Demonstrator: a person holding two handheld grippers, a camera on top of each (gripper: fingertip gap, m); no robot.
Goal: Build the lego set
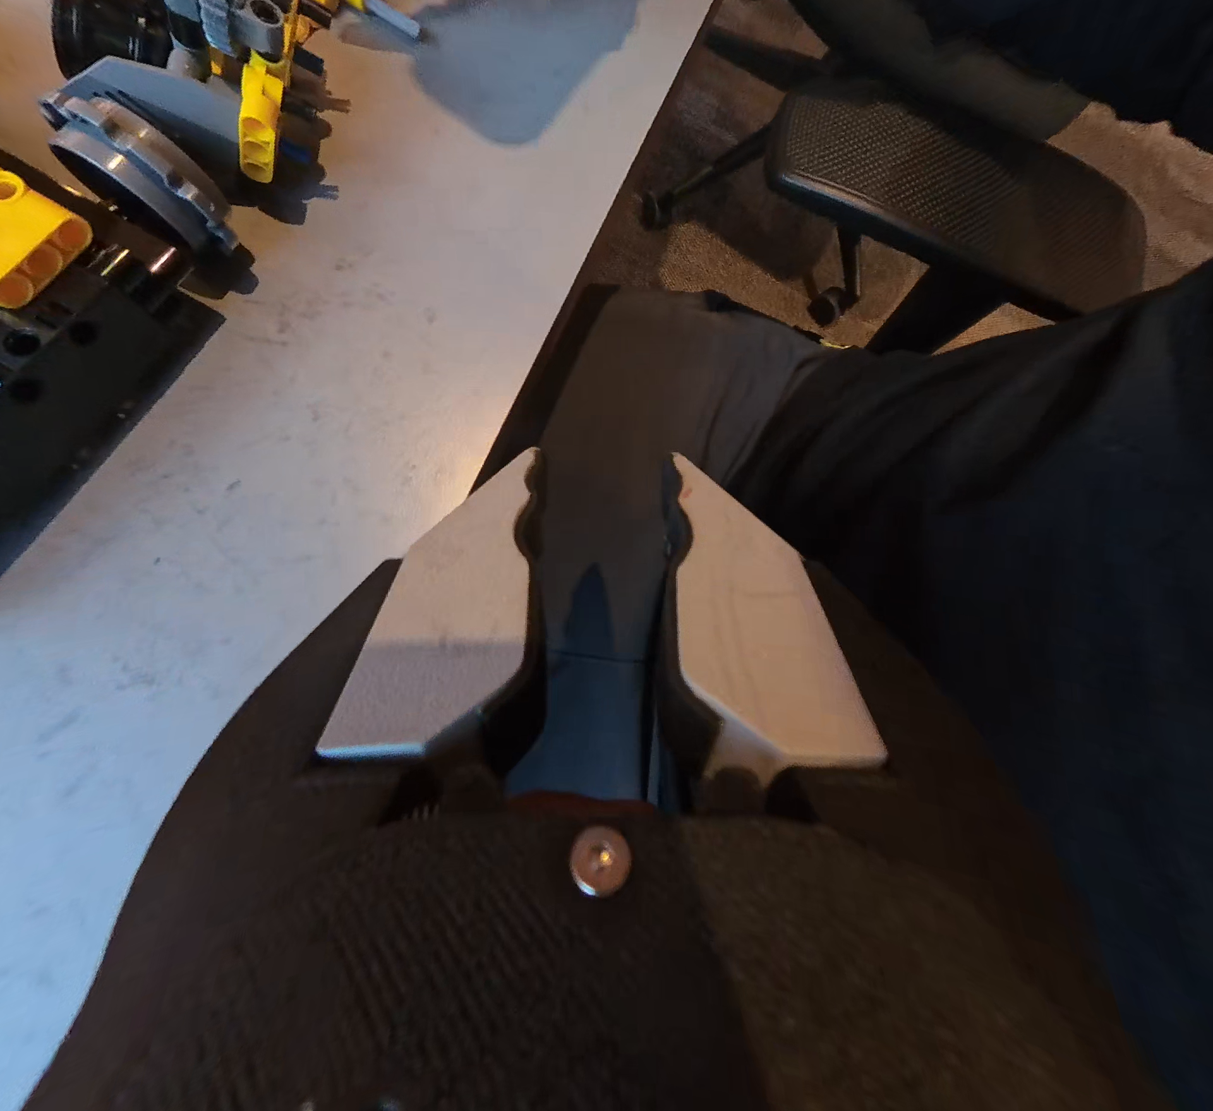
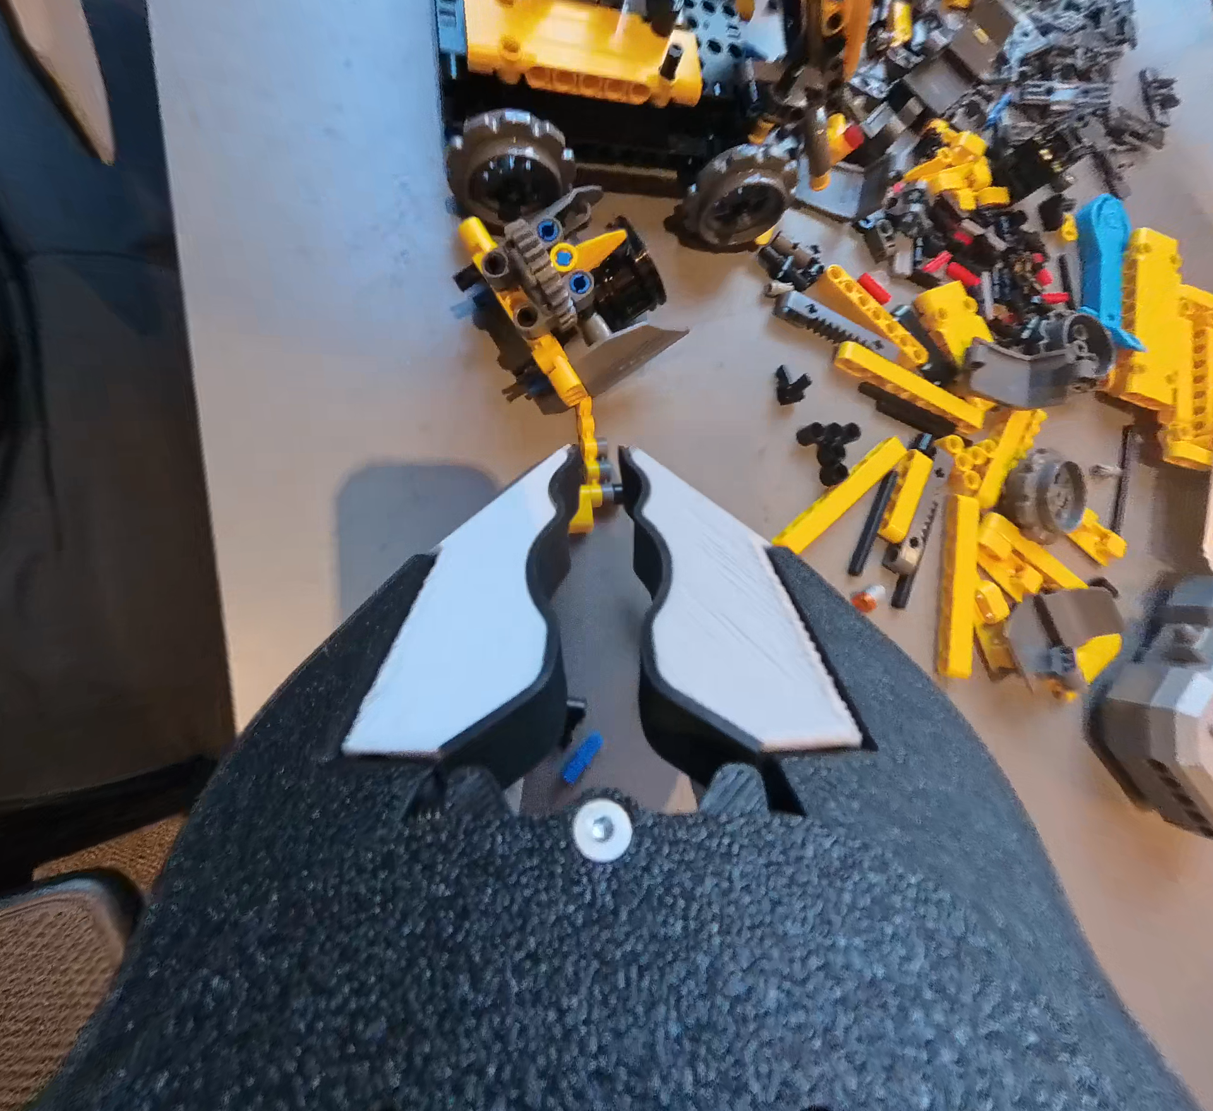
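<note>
Gripping a small yellow linked piece (image 2: 589, 492) between its tips, the right gripper (image 2: 600, 462) has its jaws closed on it. Just ahead of the jaws lies a yellow and grey gear assembly (image 2: 551, 305) on the pale table (image 2: 295, 292), the piece's far end reaching to it. Farther ahead stands a partly built yellow vehicle (image 2: 591, 56); right of the jaws spreads a pile of loose bricks (image 2: 984, 423). The left gripper (image 1: 604, 469) hangs past the table edge (image 1: 591, 266), jaws apart and empty, over a person's dark trousers (image 1: 984, 489).
</note>
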